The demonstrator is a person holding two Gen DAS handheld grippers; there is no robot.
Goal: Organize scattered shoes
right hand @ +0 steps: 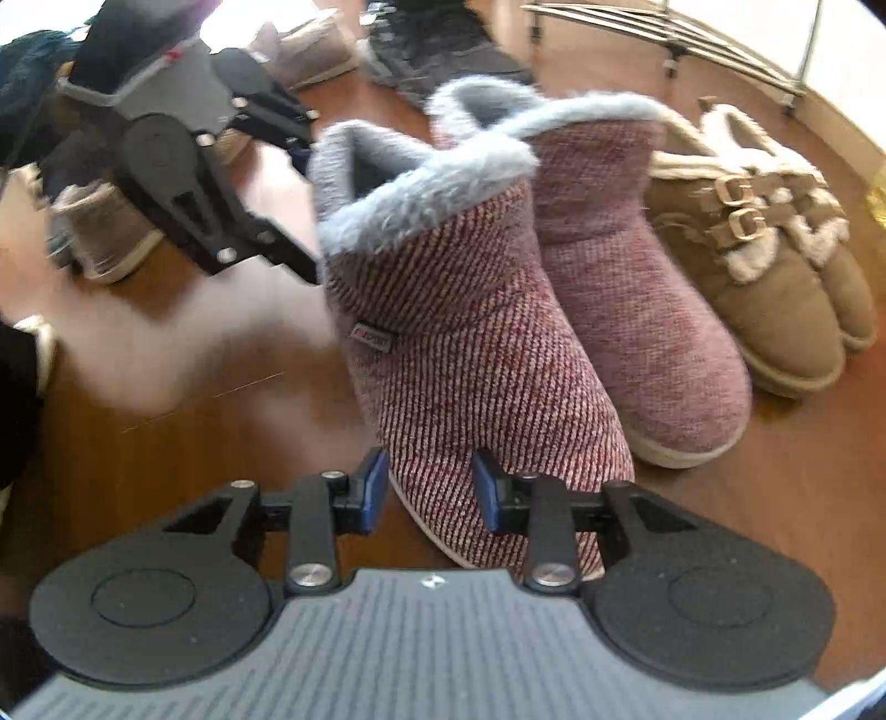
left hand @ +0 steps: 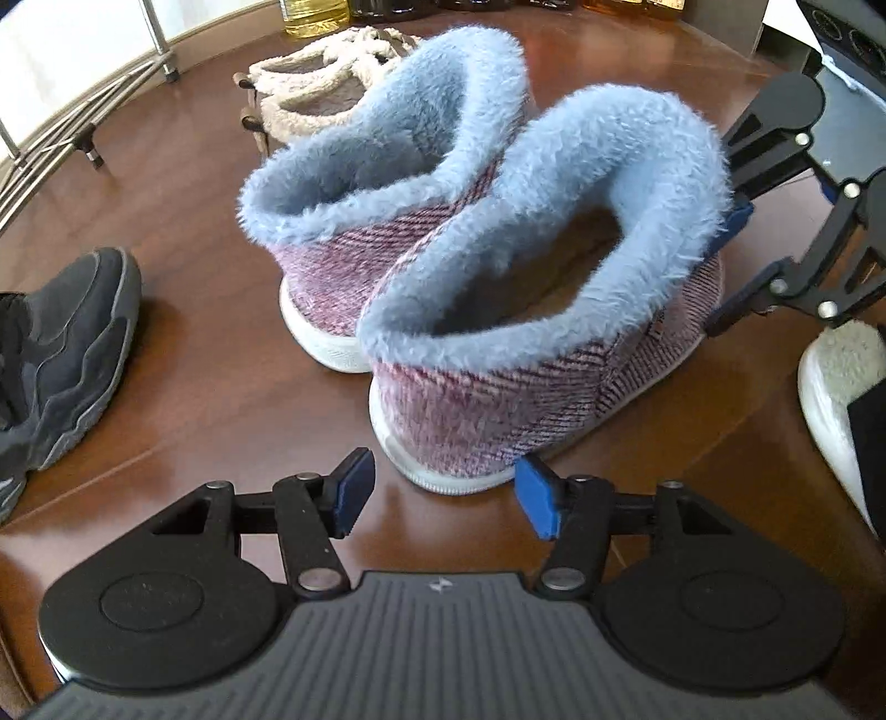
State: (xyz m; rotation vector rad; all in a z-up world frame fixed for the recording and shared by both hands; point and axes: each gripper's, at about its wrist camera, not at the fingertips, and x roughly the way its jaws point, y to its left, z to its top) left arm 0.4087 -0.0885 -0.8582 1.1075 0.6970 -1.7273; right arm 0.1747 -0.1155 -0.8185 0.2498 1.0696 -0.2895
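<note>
Two maroon knit boots with blue-grey fur collars stand side by side on the wooden floor, the near boot [left hand: 498, 399] [right hand: 470, 332] and the far boot [left hand: 360, 260] [right hand: 637, 310]. My left gripper [left hand: 446, 495] [right hand: 302, 210] is open just behind the near boot's heel, with nothing between its blue pads. My right gripper [right hand: 429, 490] [left hand: 731, 266] hovers open over the same boot's toe, which passes under its fingers. The right wrist view is motion-blurred.
A pair of tan fur-lined buckle shoes [right hand: 775, 266] [left hand: 310, 94] sits beyond the boots. A black sneaker [left hand: 66, 354] lies at the left, a white-soled shoe [left hand: 836, 387] at the right. A metal shoe rack [left hand: 72, 127] [right hand: 692, 33] stands by the wall. Tan boots [right hand: 105, 232] stand behind the left gripper.
</note>
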